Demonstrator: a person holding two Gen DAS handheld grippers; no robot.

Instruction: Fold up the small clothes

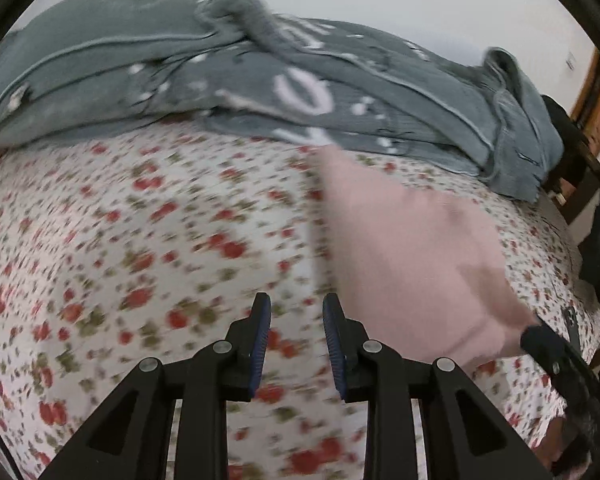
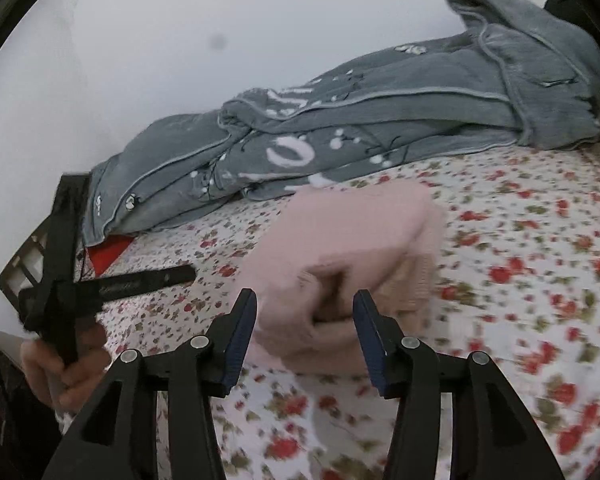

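A: Where does the pink knit garment (image 2: pixel 348 248) lie?
B: On the floral bedsheet (image 1: pixel 140 240), before the grey blanket (image 2: pixel 340 120).
A: Its handling?
B: Probably light, limp; best pinched at an edge. Left gripper (image 1: pixel 296 344) and right gripper (image 2: pixel 305 340) both spread, empty.

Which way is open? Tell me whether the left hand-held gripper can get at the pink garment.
Probably yes. The left hand-held gripper is open and empty over the floral bedsheet, with the pink garment just to its right. Only bare sheet lies between them.
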